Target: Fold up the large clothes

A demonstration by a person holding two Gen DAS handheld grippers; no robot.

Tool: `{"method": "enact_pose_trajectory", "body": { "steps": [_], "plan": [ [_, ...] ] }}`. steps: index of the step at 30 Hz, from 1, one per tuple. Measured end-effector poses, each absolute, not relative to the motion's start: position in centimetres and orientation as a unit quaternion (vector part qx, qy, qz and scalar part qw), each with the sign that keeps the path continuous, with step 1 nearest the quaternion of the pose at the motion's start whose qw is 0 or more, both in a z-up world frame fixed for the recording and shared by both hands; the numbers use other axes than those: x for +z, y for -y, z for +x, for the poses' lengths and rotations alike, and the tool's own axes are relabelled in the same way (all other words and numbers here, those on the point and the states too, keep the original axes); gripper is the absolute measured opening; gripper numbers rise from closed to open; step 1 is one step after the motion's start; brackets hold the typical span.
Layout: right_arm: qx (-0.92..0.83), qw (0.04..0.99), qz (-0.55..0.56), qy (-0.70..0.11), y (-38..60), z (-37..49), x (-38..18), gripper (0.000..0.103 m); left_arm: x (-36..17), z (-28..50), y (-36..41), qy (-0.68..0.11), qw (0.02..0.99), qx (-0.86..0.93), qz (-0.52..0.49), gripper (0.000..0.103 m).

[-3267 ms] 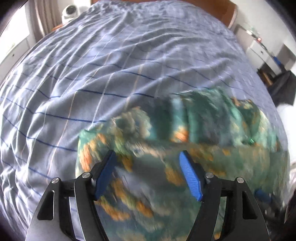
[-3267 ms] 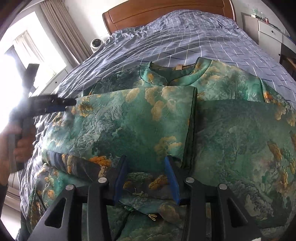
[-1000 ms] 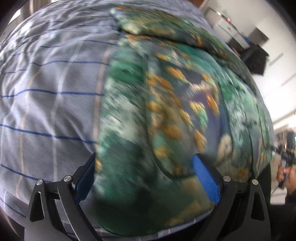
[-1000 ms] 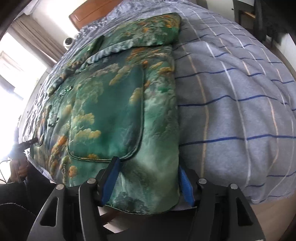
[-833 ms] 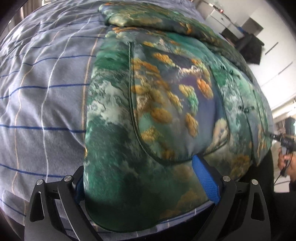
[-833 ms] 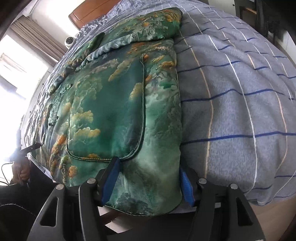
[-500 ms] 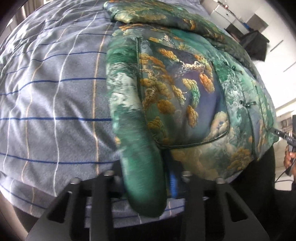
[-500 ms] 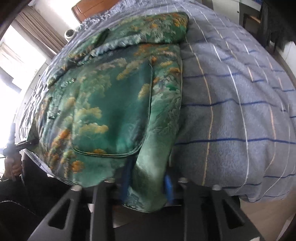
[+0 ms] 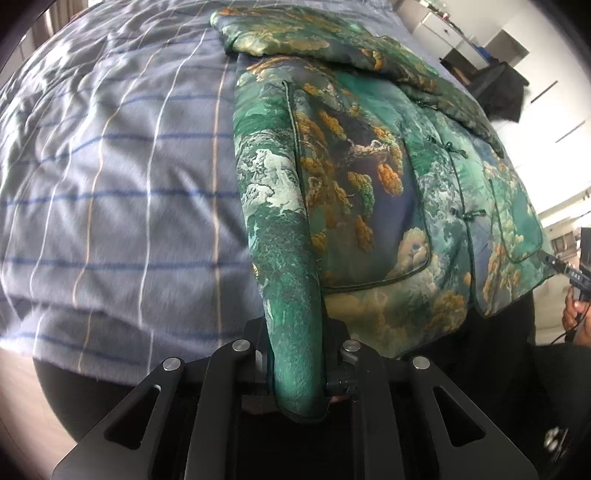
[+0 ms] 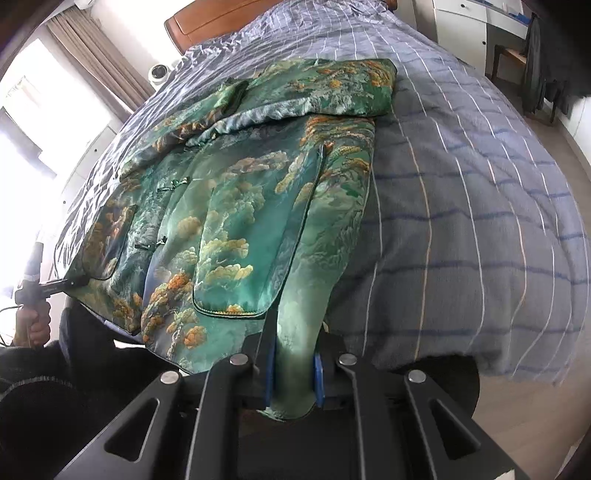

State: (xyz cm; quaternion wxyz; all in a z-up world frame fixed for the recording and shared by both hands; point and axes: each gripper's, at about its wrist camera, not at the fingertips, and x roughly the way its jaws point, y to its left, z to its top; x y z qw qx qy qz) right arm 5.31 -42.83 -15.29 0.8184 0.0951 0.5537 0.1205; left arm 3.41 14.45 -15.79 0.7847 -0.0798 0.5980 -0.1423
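The left gripper [image 9: 297, 373], at six o'clock in its own view, pinches a bunched corner of the green brocade jacket with gold cloud pattern [image 9: 369, 192]; the right gripper [image 10: 293, 373] likewise clamps the jacket's [image 10: 240, 206] opposite hem corner. From both, the jacket stretches toward twelve o'clock, lying flat on the blue-grey checked quilt [image 10: 461, 192], sleeves folded across its top. A wooden headboard [image 10: 207, 20] stands beyond.
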Motion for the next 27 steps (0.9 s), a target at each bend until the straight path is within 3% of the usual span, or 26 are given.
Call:
{"method": "enact_pose_trajectory", "body": {
  "steps": [14, 20, 27],
  "plan": [
    [0.143, 0.781, 0.155, -0.588, 44.2, 0.3, -15.5, 0.014, -13.2, 2.0, -15.5, -0.623, 0.76, -0.16, -0.091, 0.014],
    [0.193, 0.799, 0.261, -0.507, 46.9, 3.6, -9.4, 0.013, -6.7, 5.0, -19.9, -0.552, 0.79, -0.19, -0.186, 0.012],
    [0.201, 0.843, 0.246, -0.434, 46.4, 14.2, -4.6, 0.012, -0.4, 15.8, -19.2, -0.487, 0.833, -0.179, -0.193, 0.012]
  ]
}}
